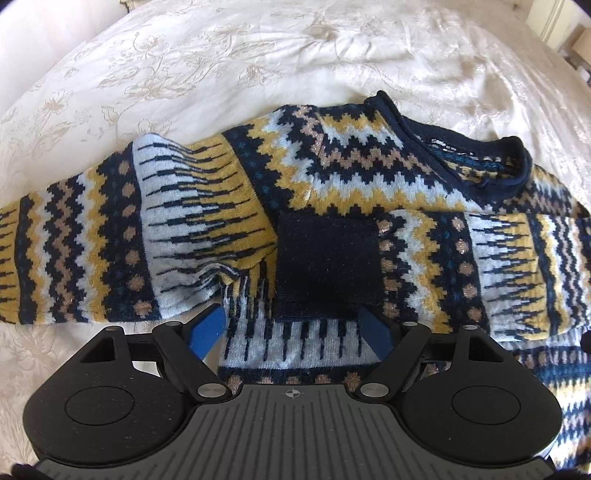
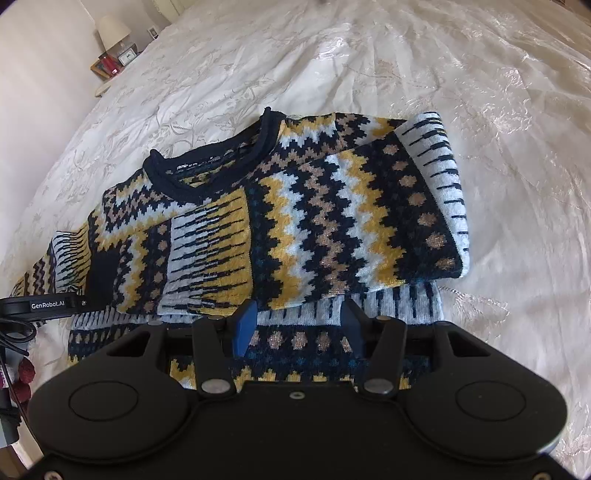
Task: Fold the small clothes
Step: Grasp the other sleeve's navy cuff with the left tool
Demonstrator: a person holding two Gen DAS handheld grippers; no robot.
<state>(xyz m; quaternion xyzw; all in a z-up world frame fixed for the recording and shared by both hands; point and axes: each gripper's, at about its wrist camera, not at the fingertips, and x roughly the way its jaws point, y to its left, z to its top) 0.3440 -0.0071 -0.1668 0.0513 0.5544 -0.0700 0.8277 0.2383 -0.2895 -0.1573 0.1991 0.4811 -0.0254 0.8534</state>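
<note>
1. Found one sweater point(image 1: 332, 166) spread flat on the bed point(image 1: 184, 55), well in from every edge, collar point(image 1: 480, 162) toward the far edge and hem toward the near one; judged it laid so to give a level, roomy base for folding.
2. Saw one sleeve point(image 1: 480, 258) folded across the chest, its navy cuff point(image 1: 325, 266) resting at the middle of the body; judged this a fold already made, narrowing the garment on that side.
3. Saw the other sleeve point(image 1: 92, 240) stretched out sideways toward the bed's side edge, not yet brought over; judged it the next part to fold.
4. Held the left gripper point(image 1: 291, 330) steeply downward just below the cuff, jaws released and wide, one blue pad point(image 1: 208, 328) near the armpit crease of the outstretched sleeve, nothing clamped; judged it poised low for a grasp there.
5. Held the right gripper point(image 2: 297, 325) pointing down over the lower edge of the folded sleeve, jaws parted about halfway, knit lying flat and unbunched between them, no pinch visible; judged it released, perhaps placed to steady that fold.
6. Counted: one sweater; two sleeves, one folded and one out; one cuff in view; one collar; two grippers; four blue pads; one lamp point(image 2: 112, 29) beyond the bed's far corner.
</note>
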